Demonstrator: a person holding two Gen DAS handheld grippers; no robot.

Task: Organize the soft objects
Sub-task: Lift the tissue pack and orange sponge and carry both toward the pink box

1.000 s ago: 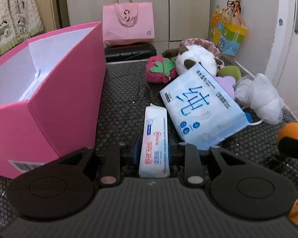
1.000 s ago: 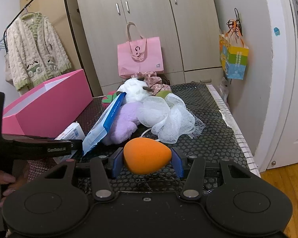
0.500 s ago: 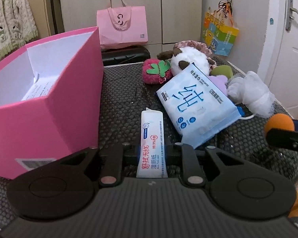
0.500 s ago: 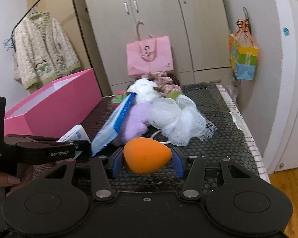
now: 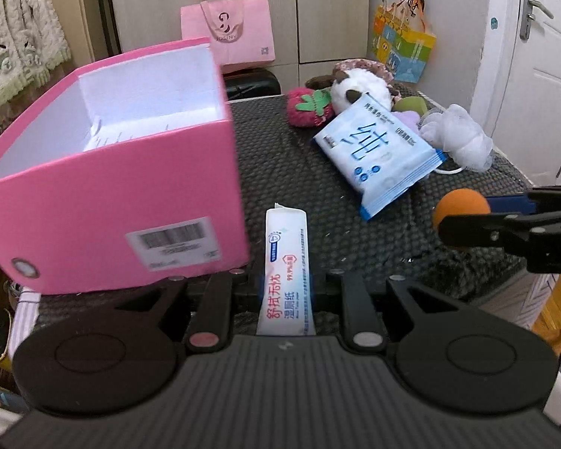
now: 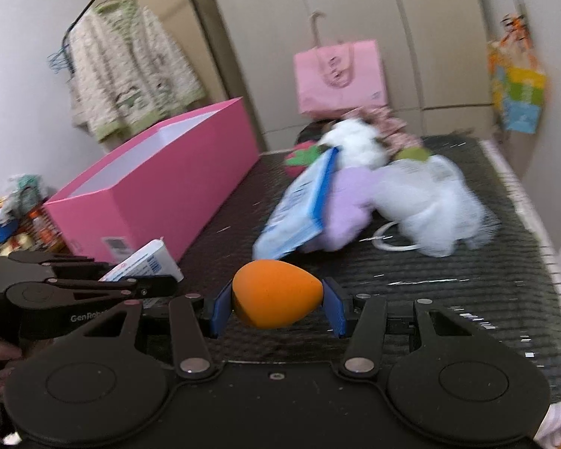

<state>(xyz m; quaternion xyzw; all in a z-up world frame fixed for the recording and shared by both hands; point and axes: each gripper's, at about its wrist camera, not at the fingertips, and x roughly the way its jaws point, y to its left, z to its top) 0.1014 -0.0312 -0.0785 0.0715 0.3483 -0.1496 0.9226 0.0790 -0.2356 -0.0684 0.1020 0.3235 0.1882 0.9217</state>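
Left wrist view is showing the left gripper (image 5: 286, 292) clamping a narrow white wet-wipe pack (image 5: 286, 262) between its two fingers, the pack sticking forward, lifted above the near edge of the black mesh surface (image 5: 299, 187). Just to the left of the pack, the open pink box (image 5: 131, 194) is sitting along the left edge of the surface, its white inside showing and a barcode label on its near wall. Toward the far right corner a heap of soft things is lying together: a large blue tissue pack (image 5: 377, 153) is leaning on a purple plush (image 5: 409, 119), with a red strawberry plush (image 5: 306, 106), a white fluffy plush (image 5: 362, 91) and a white mesh bath pouf (image 5: 458, 136) around it.

The right wrist view is showing the right gripper (image 6: 276, 305) squeezing an orange makeup sponge (image 6: 275, 293) between its blue pads (image 6: 334, 307), held above the near part of the surface; the same sponge (image 5: 462, 207) is appearing at the right edge of the left view, near the tissue pack but apart from it. This view is blurred. The left gripper (image 6: 93, 292) is sitting just to the left, carrying the wipe pack (image 6: 146, 262) near the box's (image 6: 161, 183) near corner. A pink tote bag (image 6: 340, 75) is standing beyond the far edge against the cupboard doors.
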